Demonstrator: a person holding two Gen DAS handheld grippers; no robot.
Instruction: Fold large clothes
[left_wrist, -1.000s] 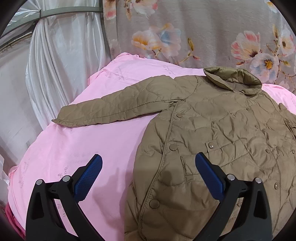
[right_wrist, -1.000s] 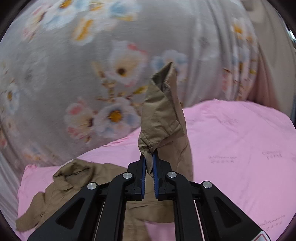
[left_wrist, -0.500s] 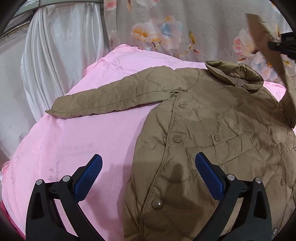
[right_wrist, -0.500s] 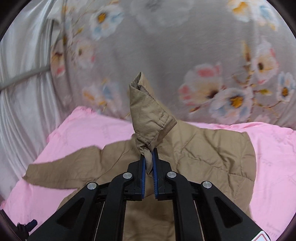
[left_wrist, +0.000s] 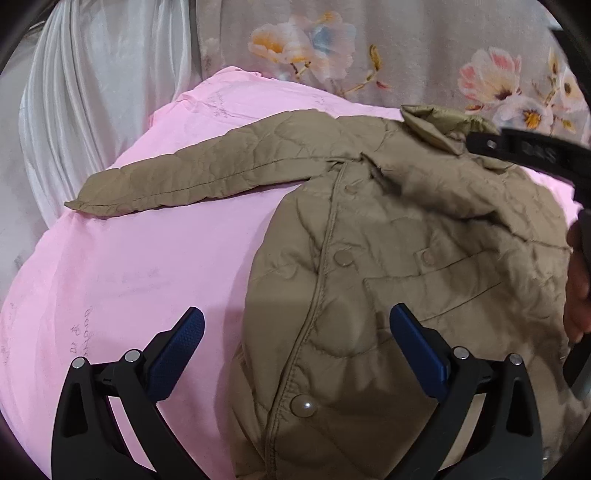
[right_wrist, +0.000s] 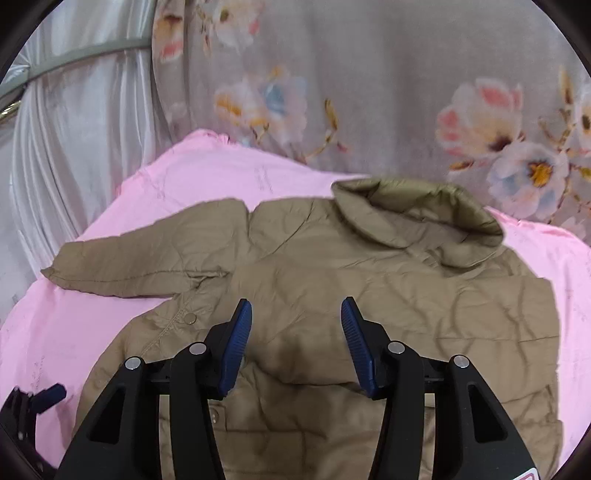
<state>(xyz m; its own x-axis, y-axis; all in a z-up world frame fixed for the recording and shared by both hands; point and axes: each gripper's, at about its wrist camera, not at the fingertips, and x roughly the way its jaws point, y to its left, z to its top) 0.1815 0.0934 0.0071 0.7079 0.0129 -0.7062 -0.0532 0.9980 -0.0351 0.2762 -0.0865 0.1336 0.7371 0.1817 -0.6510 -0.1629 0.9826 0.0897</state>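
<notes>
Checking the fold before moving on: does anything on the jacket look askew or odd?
Only the fold is lopsided: one sleeve lies across the tan quilted jacket, while the other sleeve sticks out flat over the pink sheet. No damage shows.

Bare pink sheet (left_wrist: 140, 266) lies open beside the jacket (left_wrist: 388, 280); floral curtain (left_wrist: 406, 48) blocks behind.

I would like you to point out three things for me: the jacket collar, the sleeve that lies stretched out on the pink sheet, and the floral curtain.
jacket collar (right_wrist: 417, 214), right wrist view, on its folded top.
sleeve (left_wrist: 207, 173), left wrist view, mid-length.
floral curtain (right_wrist: 369, 85), right wrist view, plain grey part.
</notes>
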